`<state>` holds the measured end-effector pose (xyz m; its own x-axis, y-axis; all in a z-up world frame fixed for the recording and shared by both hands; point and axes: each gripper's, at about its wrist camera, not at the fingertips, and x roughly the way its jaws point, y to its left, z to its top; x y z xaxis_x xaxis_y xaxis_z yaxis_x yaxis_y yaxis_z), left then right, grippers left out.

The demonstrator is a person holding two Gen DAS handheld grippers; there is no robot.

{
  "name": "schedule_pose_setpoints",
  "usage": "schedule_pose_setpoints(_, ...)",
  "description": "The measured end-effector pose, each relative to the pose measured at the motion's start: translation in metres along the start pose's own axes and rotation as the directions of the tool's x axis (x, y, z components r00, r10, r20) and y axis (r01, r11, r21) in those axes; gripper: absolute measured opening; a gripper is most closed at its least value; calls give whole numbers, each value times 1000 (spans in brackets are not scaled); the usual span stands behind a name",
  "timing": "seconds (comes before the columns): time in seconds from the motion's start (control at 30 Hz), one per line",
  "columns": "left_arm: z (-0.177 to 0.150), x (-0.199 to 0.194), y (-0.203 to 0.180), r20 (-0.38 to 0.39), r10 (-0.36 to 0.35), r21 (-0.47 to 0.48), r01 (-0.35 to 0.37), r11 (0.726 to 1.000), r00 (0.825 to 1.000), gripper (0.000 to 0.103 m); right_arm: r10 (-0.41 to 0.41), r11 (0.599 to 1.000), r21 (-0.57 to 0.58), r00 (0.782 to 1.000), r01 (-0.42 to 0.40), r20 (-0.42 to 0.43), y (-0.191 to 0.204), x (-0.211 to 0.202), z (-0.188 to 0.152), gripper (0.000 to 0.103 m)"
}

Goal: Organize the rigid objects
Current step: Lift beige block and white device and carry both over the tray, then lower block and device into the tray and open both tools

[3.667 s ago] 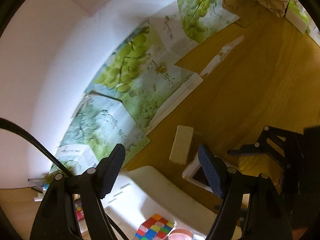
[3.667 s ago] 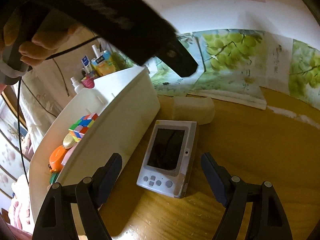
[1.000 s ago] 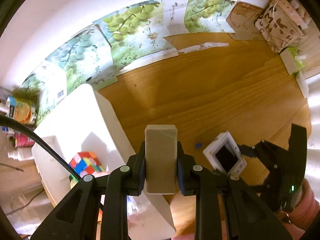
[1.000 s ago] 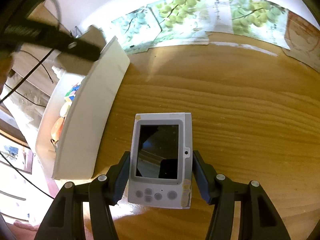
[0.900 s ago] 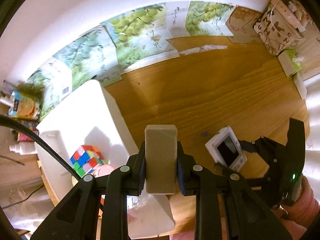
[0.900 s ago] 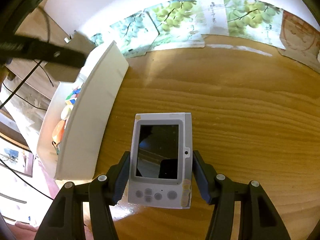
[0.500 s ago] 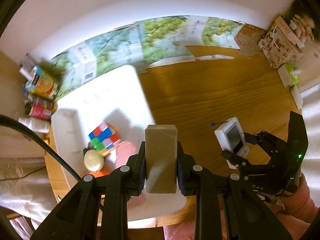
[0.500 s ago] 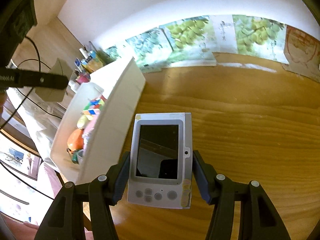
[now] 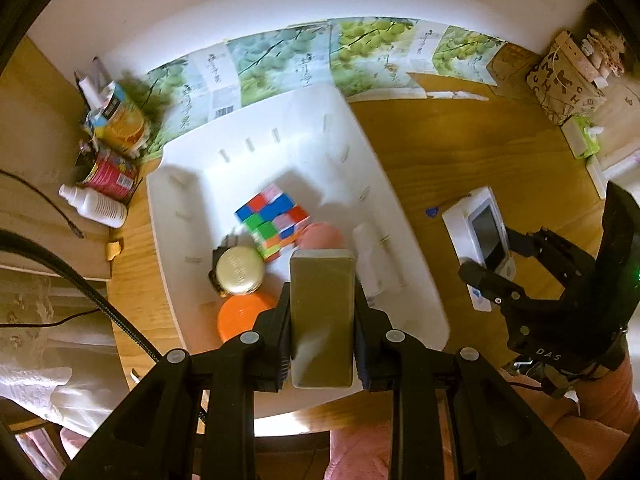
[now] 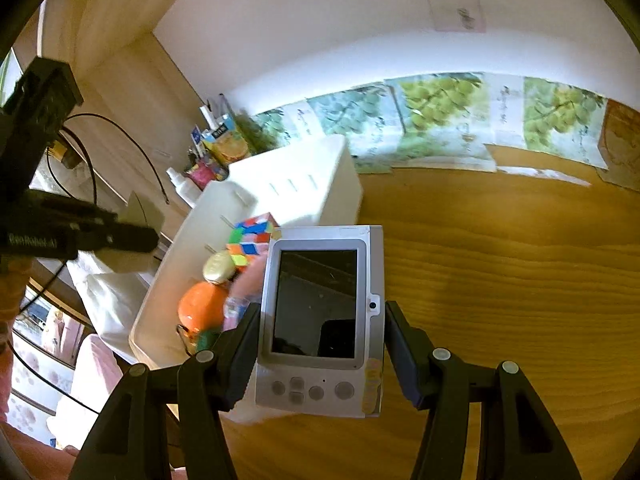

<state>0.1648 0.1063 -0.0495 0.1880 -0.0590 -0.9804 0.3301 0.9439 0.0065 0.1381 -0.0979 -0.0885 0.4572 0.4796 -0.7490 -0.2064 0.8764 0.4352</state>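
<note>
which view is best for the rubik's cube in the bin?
Left wrist: it looks down into the white bin, showing the cube nearly whole beside the gold lid. Right wrist shows the cube obliquely, partly hidden behind the handheld device.

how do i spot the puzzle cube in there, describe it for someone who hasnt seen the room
Find the big white bin on the wooden table. On its floor, near the middle, sits the puzzle cube. It is the only boxy thing there, chequered in many colours; beside it are a round gold lid and an orange lid.
</note>
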Motion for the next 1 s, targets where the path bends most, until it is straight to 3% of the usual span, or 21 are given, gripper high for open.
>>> schedule_pose_setpoints(0.33, -30, -2, 38, 86, -78, 52, 73, 996, 993, 27, -19, 1000, 14, 998, 18, 55, 65, 18, -3, 60)
schedule_pose_setpoints(0.47, -39, 4, 51, 95, -114, 29, 112, 993, 989, 27, -32, 999, 24, 998, 31, 55, 82, 31, -6, 60)
schedule_pose_setpoints(0.67, -46, 13, 57, 108, -95, 42, 91, 995, 990, 30, -84, 996, 11, 996, 83, 28, 104, 46, -10, 60)
schedule_pose_setpoints(0.8, -47, 14, 63, 126, -77, 3, 77, 997, 989, 42, -113, 993, -23, 993, 114, 42, 117, 44, -9, 62)
schedule_pose_setpoints(0.87, -49, 13, 67, 142, -76, -35, 82, 996, 987, 53, -127, 991, -35, 991, 128, 42, 121, 40, -7, 72)
schedule_pose_setpoints(1.0, -55, 9, 68, 174, -42, -130, 65, 989, 984, 71, -175, 982, -69, 984, 177, 45, 127, 30, -3, 76)
